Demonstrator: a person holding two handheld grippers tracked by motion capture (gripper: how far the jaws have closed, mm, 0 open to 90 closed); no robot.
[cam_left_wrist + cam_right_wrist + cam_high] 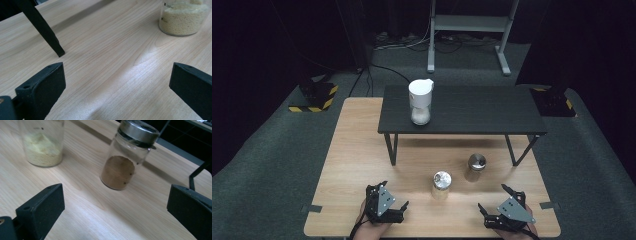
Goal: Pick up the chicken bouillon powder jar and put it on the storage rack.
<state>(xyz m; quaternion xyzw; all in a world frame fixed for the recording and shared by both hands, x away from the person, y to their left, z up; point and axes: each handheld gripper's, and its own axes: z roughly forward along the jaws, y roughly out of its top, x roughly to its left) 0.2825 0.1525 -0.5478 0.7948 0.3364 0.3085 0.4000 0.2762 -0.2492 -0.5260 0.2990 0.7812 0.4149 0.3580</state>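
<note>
- Left gripper (393, 206) at the near edge of the worktop (357, 165), jaws spread wide and holding nothing; right gripper (494, 200) likewise at the near edge, jaws released and empty.
- Jar of pale yellow grains (441, 185) upright between the two grippers, a little farther in, apart from both; jar of brown powder (475, 167) just beyond it to the right, steel cap on, also untouched.
- Both glass, tall and narrow: likely to topple if a jaw tip strikes the shoulder or cap instead of closing around the body.
- Smooth round glass: likely to slip or twist out of a shallow or off-centre pinch, especially high near the cap (139, 130).
- Two jars standing near each other: reaching for one with jaws this wide risks knocking the other sideways.
- Black shelf (462, 110) standing over the far half of the worktop, its leg (41, 27) near the left gripper's path: a lifted jar could clip the shelf edge or a jaw could catch that leg.
- White-lidded container (420, 101) on the shelf: at risk of a bump if a jar is set down close beside it.
</note>
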